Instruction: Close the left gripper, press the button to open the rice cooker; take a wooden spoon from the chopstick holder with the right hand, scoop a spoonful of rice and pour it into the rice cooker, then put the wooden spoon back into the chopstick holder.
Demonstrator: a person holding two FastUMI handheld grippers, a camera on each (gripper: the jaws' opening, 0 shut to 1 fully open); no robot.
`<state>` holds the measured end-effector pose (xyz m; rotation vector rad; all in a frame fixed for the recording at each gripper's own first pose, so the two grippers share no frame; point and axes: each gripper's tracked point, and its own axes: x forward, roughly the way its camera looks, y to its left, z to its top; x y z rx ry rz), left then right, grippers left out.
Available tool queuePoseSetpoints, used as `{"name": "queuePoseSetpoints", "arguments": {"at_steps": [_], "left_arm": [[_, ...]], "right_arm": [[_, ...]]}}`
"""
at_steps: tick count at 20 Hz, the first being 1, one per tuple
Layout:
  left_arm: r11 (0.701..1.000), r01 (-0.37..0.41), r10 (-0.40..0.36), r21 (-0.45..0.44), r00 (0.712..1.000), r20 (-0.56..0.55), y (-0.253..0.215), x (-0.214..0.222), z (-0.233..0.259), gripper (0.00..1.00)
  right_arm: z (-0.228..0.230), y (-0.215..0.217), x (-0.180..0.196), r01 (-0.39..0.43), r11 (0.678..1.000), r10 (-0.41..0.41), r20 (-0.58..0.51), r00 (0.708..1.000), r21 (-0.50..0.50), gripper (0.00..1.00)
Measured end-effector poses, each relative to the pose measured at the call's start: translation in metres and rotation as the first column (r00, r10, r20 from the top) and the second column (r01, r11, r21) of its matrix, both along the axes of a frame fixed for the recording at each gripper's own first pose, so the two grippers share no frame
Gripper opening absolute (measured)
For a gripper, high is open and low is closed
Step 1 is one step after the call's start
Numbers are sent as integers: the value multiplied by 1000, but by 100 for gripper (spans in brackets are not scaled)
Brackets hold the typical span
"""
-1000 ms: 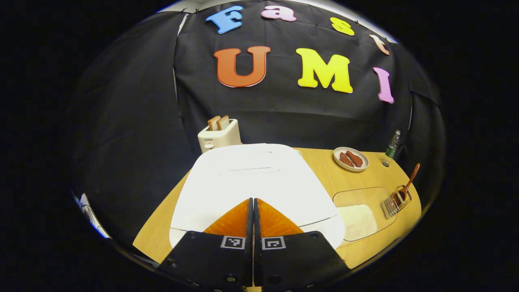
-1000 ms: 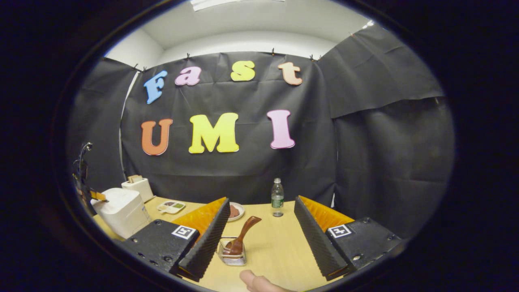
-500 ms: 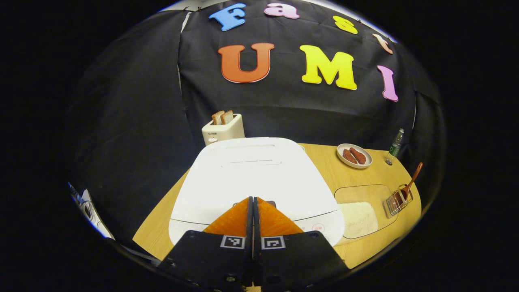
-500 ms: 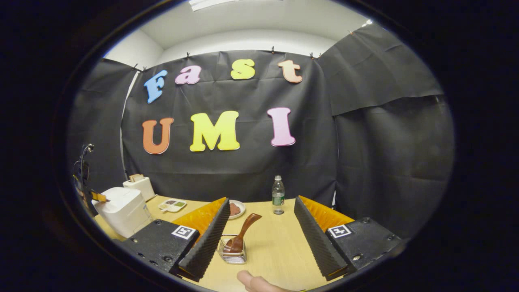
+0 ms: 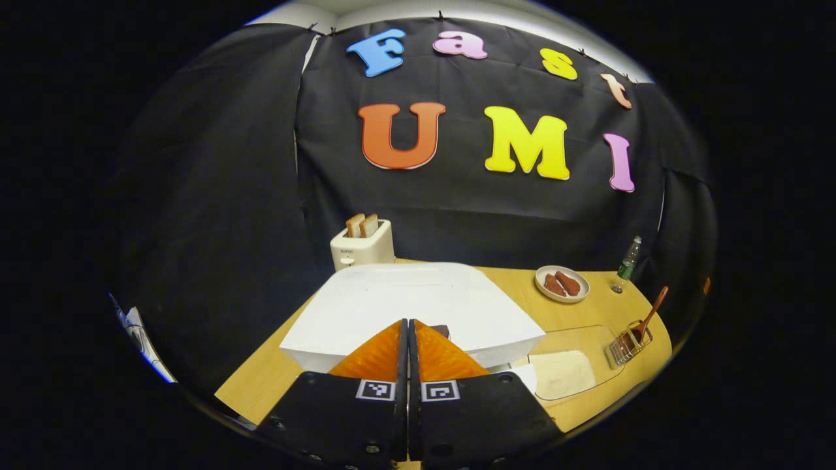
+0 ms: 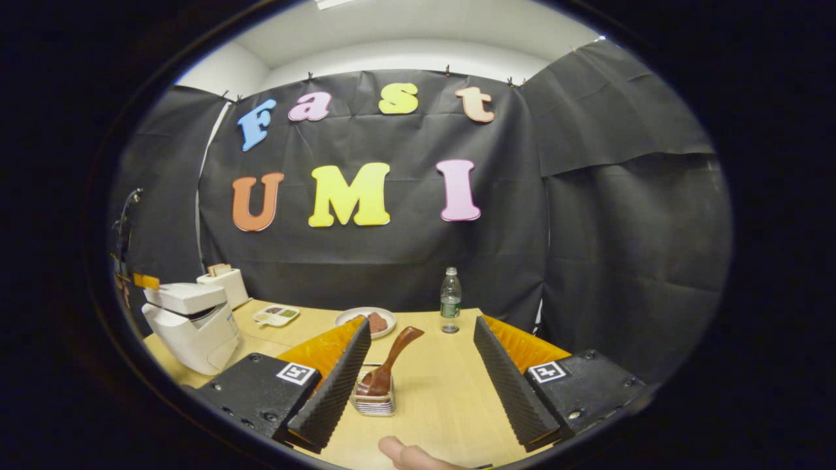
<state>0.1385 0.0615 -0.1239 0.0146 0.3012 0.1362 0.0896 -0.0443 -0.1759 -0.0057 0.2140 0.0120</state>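
At the front edge of the rice cooker [image 5: 405, 300], holding the left gripper [image 5: 407, 323] fully closed, fingers meeting with no gap, tips sitting at the lid's front lip beside a small dark piece, possibly the button. Seeing the lid [image 6: 185, 297] standing slightly ajar above the body in the right gripper view, and so judging the latch released. Advising a straight lift away, avoiding any nudge on the raised lid and leaving it free to swing up.

Over the right side of the table [image 6: 450, 391], hovering the right gripper [image 6: 421, 321] wide open, gripping nothing, with the wooden spoon [image 6: 394, 356] leaning in the chopstick holder [image 6: 373, 406] just ahead, roughly between the finger lines. Aiming for the upper handle, well above the wire rim, closing squarely across it and drawing out along its tilt to avoid tipping the holder.

Noting the rice [image 5: 560, 372] lying in a clear tray between cooker and holder, close by for scooping. Watching a person's fingertip [image 6: 403, 454] at the lower edge, near the approach path.
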Motion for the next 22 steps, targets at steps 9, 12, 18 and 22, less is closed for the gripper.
{"name": "queuePoseSetpoints", "arguments": {"at_steps": [9,12,18,22], "left_arm": [[999,25,-15,-41,970,244,-2,-69,62,96],[1000,5,1,-26,977,212,2,-95,50,94],[999,-21,25,-24,980,196,8,-139,28,94],[999,-29,20,30,966,258,5,-169,30,94]], "right_arm": [[-31,23,14,-31,998,33,-48,998,46,100],[-46,29,21,-32,997,38,-79,996,69,100],[-79,38,49,-50,994,60,-108,992,93,100],[-112,35,76,-16,993,35,-161,986,117,99]]}}
